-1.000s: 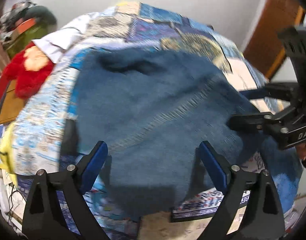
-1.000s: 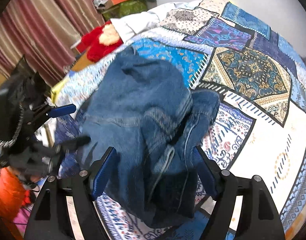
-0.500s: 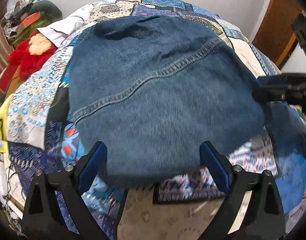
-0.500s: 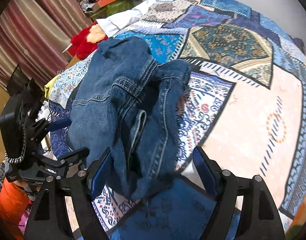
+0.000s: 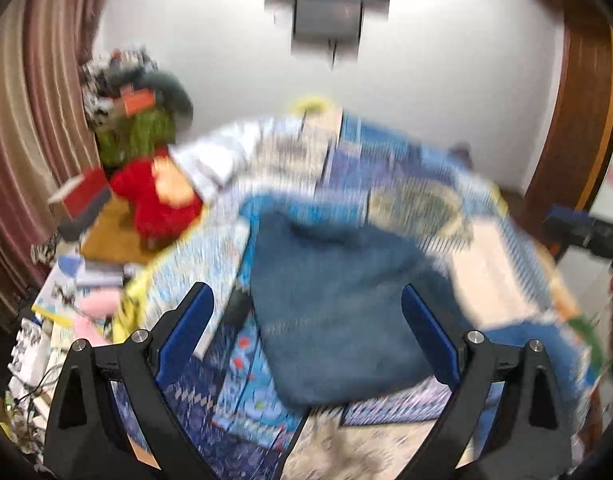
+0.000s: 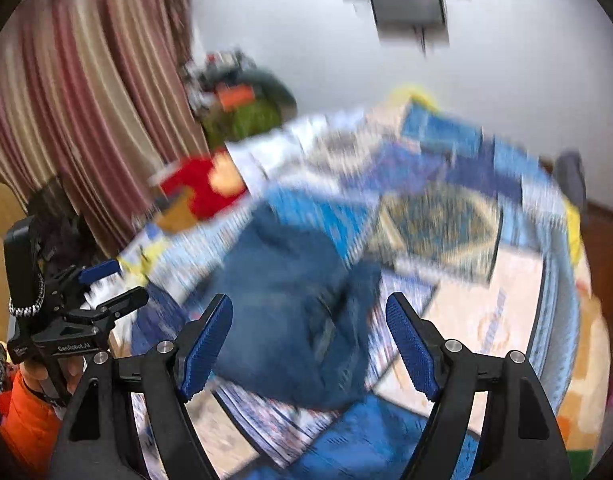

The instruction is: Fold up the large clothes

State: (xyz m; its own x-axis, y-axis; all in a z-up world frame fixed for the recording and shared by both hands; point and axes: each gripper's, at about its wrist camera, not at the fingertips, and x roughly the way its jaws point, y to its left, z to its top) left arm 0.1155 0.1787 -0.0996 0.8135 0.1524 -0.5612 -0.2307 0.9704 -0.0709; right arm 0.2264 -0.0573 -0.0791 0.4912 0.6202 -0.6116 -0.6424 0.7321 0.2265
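Pulling back, we hold both the left gripper [image 5: 306, 316] and right gripper [image 6: 308, 328] with jaws open and empty, higher above the bed [image 5: 494, 280] than a moment ago. That suggests this fold is finished. Beyond them the denim garment [image 5: 338, 304] lies bundled on the patchwork bedspread, its long axis seemingly running away from us toward the wall, though blur hides detail.

A home bedroom: a bed [image 5: 502, 280] under a patchwork quilt [image 6: 438, 216] fills the room, with striped pink curtains [image 6: 86, 112] hanging on the left. A red soft toy [image 5: 154, 200] and piled belongings [image 5: 134, 100] sit at the far left, by a plain white wall [image 5: 426, 80] and wooden door frame [image 5: 574, 120].
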